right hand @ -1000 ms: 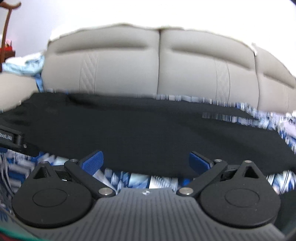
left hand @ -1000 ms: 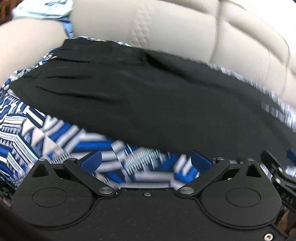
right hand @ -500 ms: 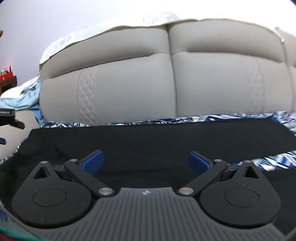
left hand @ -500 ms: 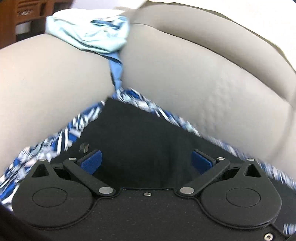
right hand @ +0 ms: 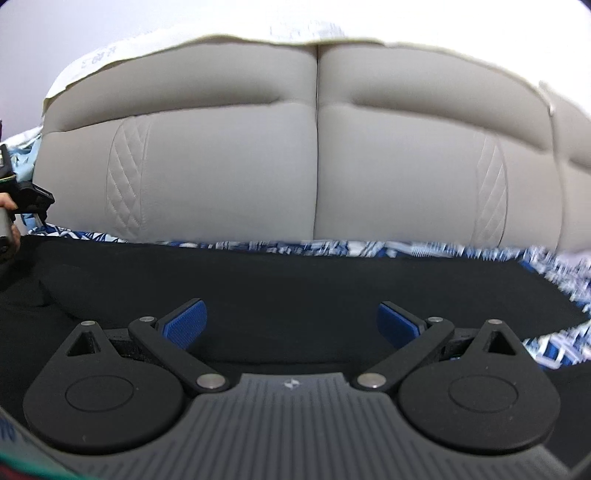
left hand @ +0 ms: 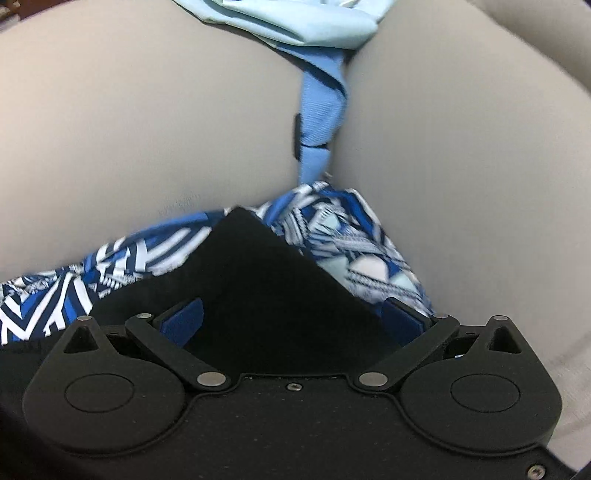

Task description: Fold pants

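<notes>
The grey sofa point(right hand: 317, 177) now fills both views more than a second ago. The black pants point(right hand: 295, 280) lie lengthwise along its seat on patterned cloth point(left hand: 343, 236), one corner between the spread-open left tool point(left hand: 291, 325); the right tool point(right hand: 290, 325) gapes too.

Grey upholstered sofa point(right hand: 317, 177) with two padded back cushions meeting at a vertical seam; diamond quilting runs down the outer side of each cushion. A white cloth point(right hand: 306, 31) drapes over the sofa's top edge. A blue-and-white patterned sheet point(right hand: 280, 246) covers the seat below the cushions. Pale wall point(right hand: 55, 40) above the sofa's left corner, evenly lit.
</notes>
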Tool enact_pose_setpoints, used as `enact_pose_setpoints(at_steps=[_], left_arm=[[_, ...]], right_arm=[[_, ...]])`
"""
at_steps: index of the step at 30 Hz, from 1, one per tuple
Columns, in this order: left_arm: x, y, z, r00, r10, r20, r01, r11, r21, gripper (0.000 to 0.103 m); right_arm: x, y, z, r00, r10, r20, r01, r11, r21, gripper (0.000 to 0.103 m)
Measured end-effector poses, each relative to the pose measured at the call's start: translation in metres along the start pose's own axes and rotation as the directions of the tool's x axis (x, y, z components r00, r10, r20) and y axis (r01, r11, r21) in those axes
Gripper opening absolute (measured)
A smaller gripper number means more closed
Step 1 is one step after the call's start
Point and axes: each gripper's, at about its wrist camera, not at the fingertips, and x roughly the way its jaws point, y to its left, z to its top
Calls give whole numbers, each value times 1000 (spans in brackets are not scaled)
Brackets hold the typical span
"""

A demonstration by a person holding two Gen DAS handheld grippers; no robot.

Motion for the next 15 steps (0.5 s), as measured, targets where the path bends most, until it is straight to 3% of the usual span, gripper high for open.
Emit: enact_pose_setpoints(at_steps=[5,7,8,9,10,11,12,15], left_arm=[[17,-9,-1,993,119,-9,-119,993,15,101],[12,-6,-4,992,127,22,-127,992,-6,77],[7,-3,-6,989,141,54,-140,990,-24,43],[1,2,-8,990,121,68,-119,992,-33,27],[-5,9,-8,996,52,77,-48,998,-51,21],[-12,18,-9,995,-30,91,37,997,-75,3],[-19,24,-10,991,-96,97,104,991,-86,2],[-45,31,-16,983,-118,144,122,992,-19,2]], right_arm=[[-8,5,0,999,-12,43,14,999,-44,103],[-9,7,1,998,-27,52,30,997,-66,103],[-10,8,1,998,-31,56,35,997,-75,103],[-11,8,1,998,-31,58,36,996,-78,103],[-13,8,2,998,-24,59,28,997,-75,103],[-14,7,3,998,-11,60,15,998,-66,103],[-16,6,3,998,4,60,0,999,-54,103],[-22,3,5,997,57,60,-57,998,-7,97]])
